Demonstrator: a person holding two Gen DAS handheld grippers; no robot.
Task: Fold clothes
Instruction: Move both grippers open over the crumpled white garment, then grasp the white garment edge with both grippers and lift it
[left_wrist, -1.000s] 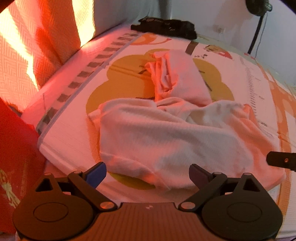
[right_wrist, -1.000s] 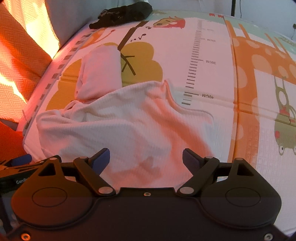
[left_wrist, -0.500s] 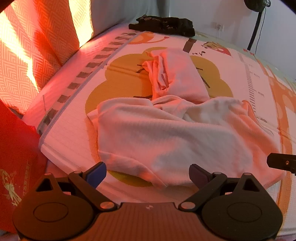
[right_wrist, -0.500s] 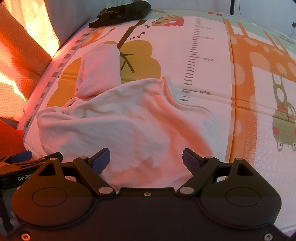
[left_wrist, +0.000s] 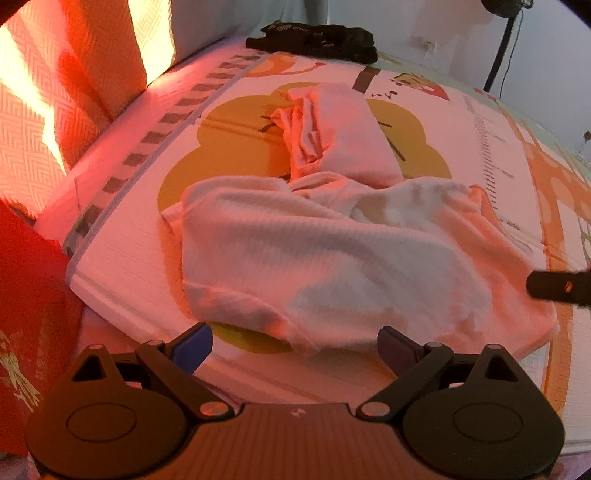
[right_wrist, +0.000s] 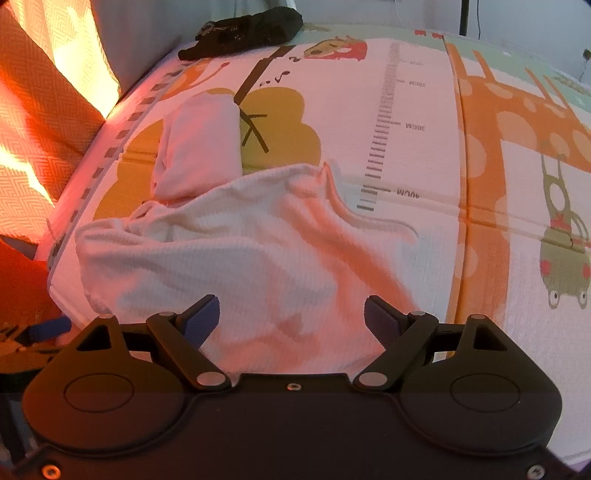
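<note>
White waffle-knit cloth, a crumpled garment (left_wrist: 325, 258), lies spread across the near part of the printed cartoon play mat (right_wrist: 424, 122), tinted pink and orange by the light. Compared with a second ago, you have drawn both grippers slightly back: the garment's near hem sits a little farther from your left gripper (left_wrist: 293, 343), and more of the mat's near edge shows below it. The garment itself has not changed shape.

Your left gripper's jaws are spread wide and grasp nothing; the hem lies just beyond them. Your right gripper (right_wrist: 291, 317) likewise has its jaws apart and empty, hovering over the garment's near right portion.

Beyond the crumpled garment a second pale cloth, a folded bundle (left_wrist: 340, 133), rests on the mat's yellow tree print; the two touch or overlap, and you cannot tell where one ends. A dark black fabric heap (right_wrist: 243, 31) sits at the mat's far edge, too dim to identify. An orange patterned curtain (left_wrist: 55, 110) fills the left side. The left view shows only a black tip of your right gripper at its right edge. The garment's near hem is hidden behind the right gripper's body.
</note>
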